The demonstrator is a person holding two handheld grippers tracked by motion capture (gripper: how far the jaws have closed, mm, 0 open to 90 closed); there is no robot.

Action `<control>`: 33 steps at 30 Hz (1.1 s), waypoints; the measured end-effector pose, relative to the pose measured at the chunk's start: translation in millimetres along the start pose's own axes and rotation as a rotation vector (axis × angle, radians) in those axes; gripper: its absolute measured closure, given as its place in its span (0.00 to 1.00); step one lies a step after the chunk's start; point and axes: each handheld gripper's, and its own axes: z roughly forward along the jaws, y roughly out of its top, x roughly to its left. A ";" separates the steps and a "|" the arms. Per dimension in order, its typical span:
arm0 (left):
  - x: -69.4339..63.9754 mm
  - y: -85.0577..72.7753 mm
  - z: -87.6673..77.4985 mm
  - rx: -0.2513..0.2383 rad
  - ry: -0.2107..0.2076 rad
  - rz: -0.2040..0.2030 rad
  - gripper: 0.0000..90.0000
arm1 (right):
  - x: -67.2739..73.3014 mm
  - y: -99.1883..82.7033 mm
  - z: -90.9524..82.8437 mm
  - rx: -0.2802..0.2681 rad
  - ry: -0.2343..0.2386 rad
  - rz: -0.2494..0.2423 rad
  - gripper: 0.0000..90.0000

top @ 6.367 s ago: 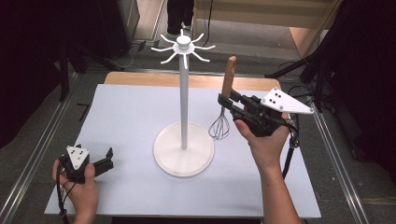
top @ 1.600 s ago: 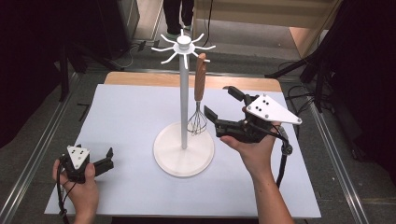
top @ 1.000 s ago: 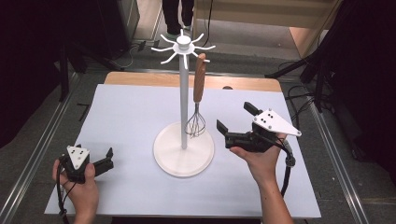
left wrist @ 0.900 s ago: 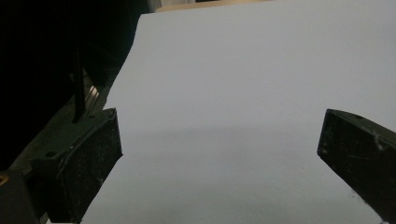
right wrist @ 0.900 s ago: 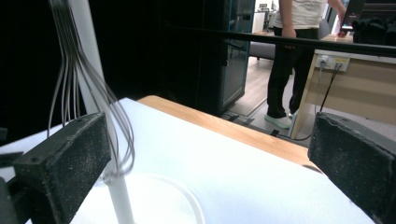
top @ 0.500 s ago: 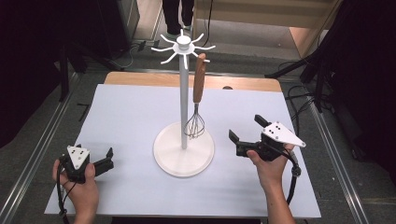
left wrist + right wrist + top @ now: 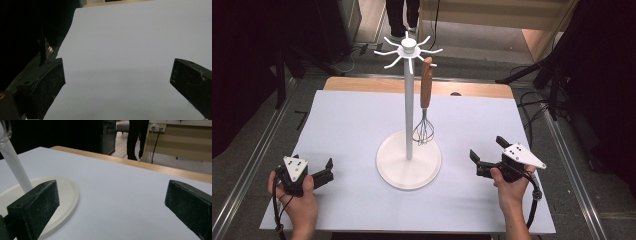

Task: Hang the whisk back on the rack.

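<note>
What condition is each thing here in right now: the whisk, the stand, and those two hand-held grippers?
Whisk: hanging from a hook of the stand, wooden handle up, wire end just above the base.
Stand: upright on the table, one whisk on its hooks.
Left hand-held gripper: open, holding nothing, low over the table.
Right hand-held gripper: open, holding nothing, apart from the stand.
Table: covered by a pale sheet.

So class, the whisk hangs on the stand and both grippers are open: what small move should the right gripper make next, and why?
Probably just settle the right gripper down onto the table and stop. The whisk hangs from a hook of the stand, clear of both grippers; the right gripper's jaws stand wide apart with nothing between them, and the left gripper sits open near the table's edge.
</note>
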 end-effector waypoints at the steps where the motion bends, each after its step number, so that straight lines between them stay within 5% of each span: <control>1: -0.2 0.0 -0.1 -0.001 0.001 0.003 0.00 | -2.3 -2.9 -1.0 0.002 -0.005 0.007 0.00; 10: 0.1 0.0 -0.2 -0.002 -0.001 0.002 0.00 | -26.4 -29.3 -11.3 0.028 -0.067 0.052 0.00; 33: 0.8 0.0 0.1 -0.002 -0.003 -0.003 0.00 | -79.5 -59.5 -51.8 0.050 -0.232 0.125 0.00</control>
